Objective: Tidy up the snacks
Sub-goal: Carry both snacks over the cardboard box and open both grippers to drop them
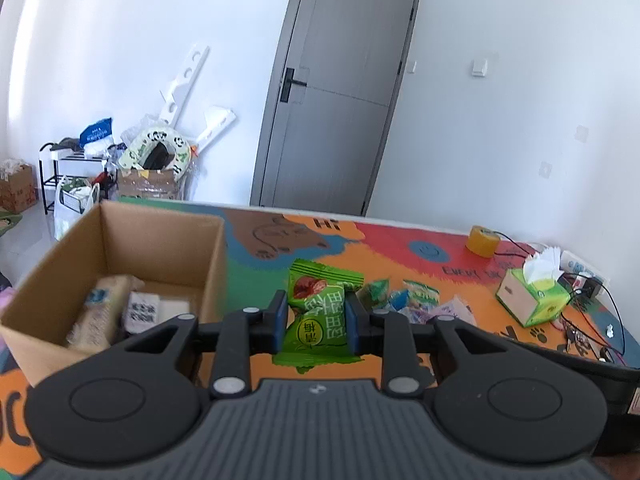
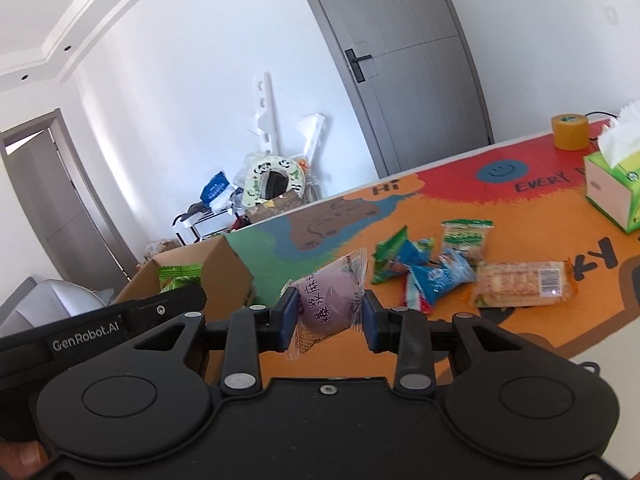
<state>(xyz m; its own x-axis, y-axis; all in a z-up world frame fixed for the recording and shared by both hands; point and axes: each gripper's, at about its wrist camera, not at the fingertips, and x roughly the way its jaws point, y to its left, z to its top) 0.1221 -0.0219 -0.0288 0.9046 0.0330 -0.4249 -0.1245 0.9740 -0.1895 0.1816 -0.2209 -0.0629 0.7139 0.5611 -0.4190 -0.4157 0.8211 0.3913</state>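
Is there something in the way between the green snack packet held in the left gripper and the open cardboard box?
Nothing visible: the green snack packet is off the table, and the cardboard box beside it stands open-topped.

Left claw (image 1: 316, 322), right claw (image 2: 330, 316) — both clamped, tilted down.

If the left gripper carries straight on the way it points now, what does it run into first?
Probably nothing solid: the left gripper, shut on the green packet, aims over bare mat just right of the cardboard box, though depth is unclear.
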